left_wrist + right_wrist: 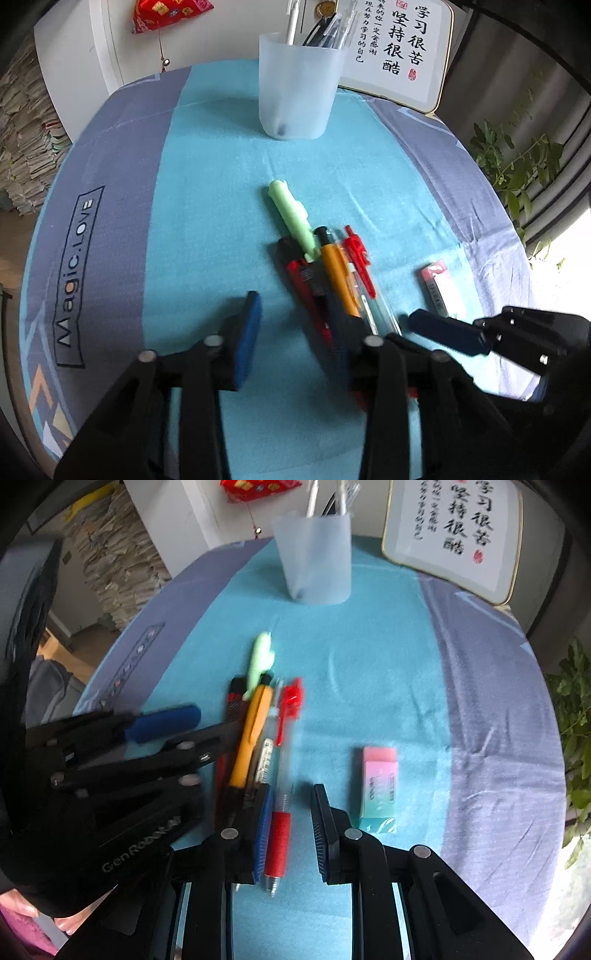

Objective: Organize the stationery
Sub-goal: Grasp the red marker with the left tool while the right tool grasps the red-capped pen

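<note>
Straddling the red-grip pen (279, 834) at lower centre, the right gripper (288, 834) stands spread, pen axis running along its fingers. Left gripper (295, 339), also spread, sits beside the pile; cup (314, 561) top centre.

Your pens (258, 738) lie bunched at frame centre on the worktop (369, 686), the eraser (378, 788) lower right of them, the cup (314, 561) at top centre.

Pens (255, 731), an eraser (378, 786) and a frosted cup (314, 568) sit on a blue-clothed table (369, 664).
</note>
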`<action>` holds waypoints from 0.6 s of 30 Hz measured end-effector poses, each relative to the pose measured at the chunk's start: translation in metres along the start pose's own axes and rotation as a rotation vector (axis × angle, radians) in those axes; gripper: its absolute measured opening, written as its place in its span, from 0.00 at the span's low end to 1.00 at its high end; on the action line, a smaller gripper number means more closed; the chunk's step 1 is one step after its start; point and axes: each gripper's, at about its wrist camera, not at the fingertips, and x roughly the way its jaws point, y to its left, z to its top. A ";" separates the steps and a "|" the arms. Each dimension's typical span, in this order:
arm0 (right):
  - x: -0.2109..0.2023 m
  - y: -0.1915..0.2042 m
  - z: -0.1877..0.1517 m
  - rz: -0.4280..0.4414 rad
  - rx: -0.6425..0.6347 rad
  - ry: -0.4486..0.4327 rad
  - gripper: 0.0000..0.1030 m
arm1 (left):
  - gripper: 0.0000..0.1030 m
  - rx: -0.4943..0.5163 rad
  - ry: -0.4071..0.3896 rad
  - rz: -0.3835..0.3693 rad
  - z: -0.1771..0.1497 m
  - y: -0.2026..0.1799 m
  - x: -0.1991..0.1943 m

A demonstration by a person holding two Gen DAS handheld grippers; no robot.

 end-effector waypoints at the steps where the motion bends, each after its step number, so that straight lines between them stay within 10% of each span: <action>1: 0.000 0.003 -0.001 -0.017 -0.023 -0.002 0.19 | 0.36 0.005 -0.005 -0.001 0.000 -0.002 0.001; 4: 0.000 0.003 -0.001 -0.022 -0.026 -0.006 0.19 | 0.34 0.041 -0.010 0.012 -0.002 -0.007 0.001; 7: -0.003 0.000 -0.002 -0.018 -0.015 -0.004 0.14 | 0.10 0.048 -0.002 -0.044 -0.005 -0.005 -0.002; 18: -0.018 -0.010 -0.023 0.017 -0.076 0.045 0.13 | 0.10 0.072 0.026 -0.018 -0.023 0.020 -0.014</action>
